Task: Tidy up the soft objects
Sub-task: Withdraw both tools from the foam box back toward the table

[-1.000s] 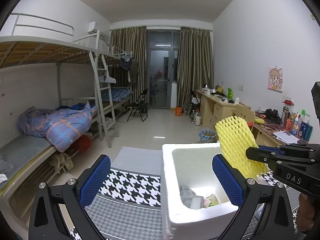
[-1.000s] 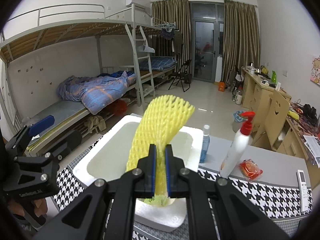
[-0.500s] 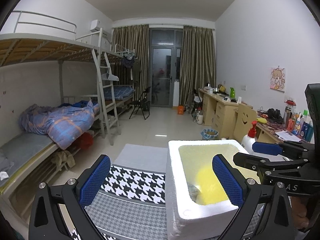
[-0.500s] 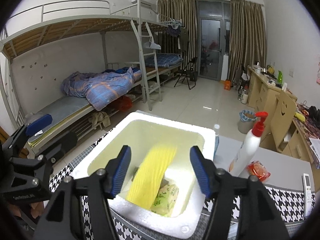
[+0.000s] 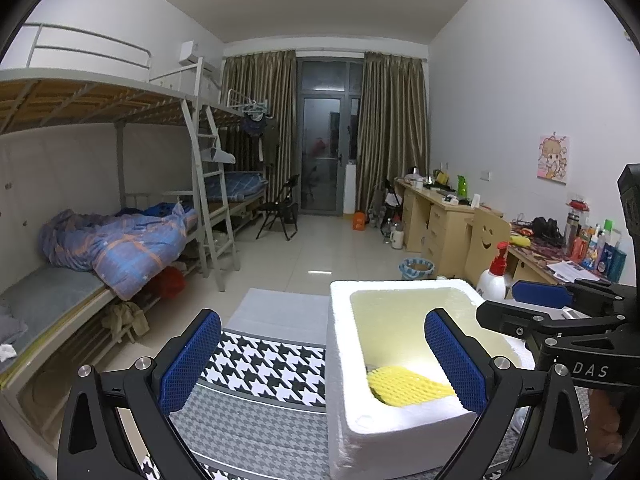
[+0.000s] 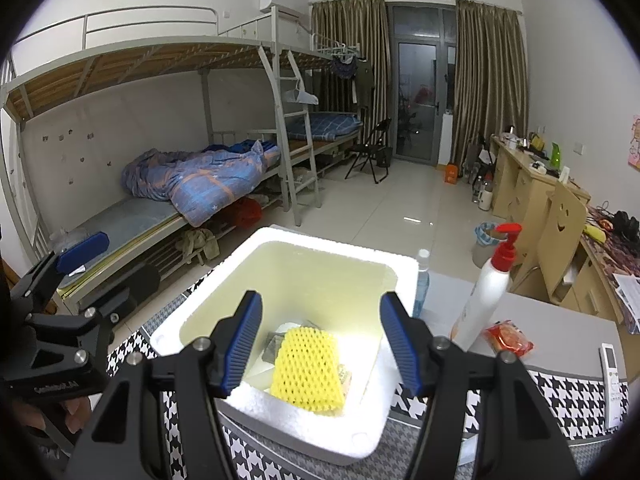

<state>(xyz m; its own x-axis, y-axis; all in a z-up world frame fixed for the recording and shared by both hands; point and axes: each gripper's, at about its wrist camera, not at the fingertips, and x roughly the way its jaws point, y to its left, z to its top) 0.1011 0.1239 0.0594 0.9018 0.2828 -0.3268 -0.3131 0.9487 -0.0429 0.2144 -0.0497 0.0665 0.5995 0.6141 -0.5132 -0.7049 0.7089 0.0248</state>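
Yellow foam net (image 6: 308, 368) lying flat inside the white foam box (image 6: 280, 416), on top of other small items only partly seen beneath it; resting loose, gripped by nothing, near the box's front wall; probably put there because the box serves as the bin for soft things, so this piece looks sorted.

Right gripper (image 6: 320, 344) hanging just above the box's near rim, blue pads (image 6: 244, 340) spread wide and empty; net directly below and between the fingers, apart from both pads; spread stance consistent with a release, judged only from the gap and the net's free lie.

Left gripper (image 5: 320, 360) likewise spread wide, holding nothing, off to the box's left side over the houndstooth cloth (image 5: 264, 364); right-hand pad overlapping the box in the left wrist view, though contact cannot be told; net (image 5: 408, 384) seen past that pad, low in the box's near corner, well apart from the left pad.

Box standing on the cloth, open top facing up, handy for dropping from above; pump bottle (image 6: 488, 296), small clear bottle (image 6: 422, 280), red packet (image 6: 508, 340) and remote (image 6: 612, 376) set to the right of the box on the table, none plainly soft except perhaps the packet; as a guess, packet next if counted as soft; otherwise little left to gather within view; soft net likely to spring or shift if nudged, so better left alone.
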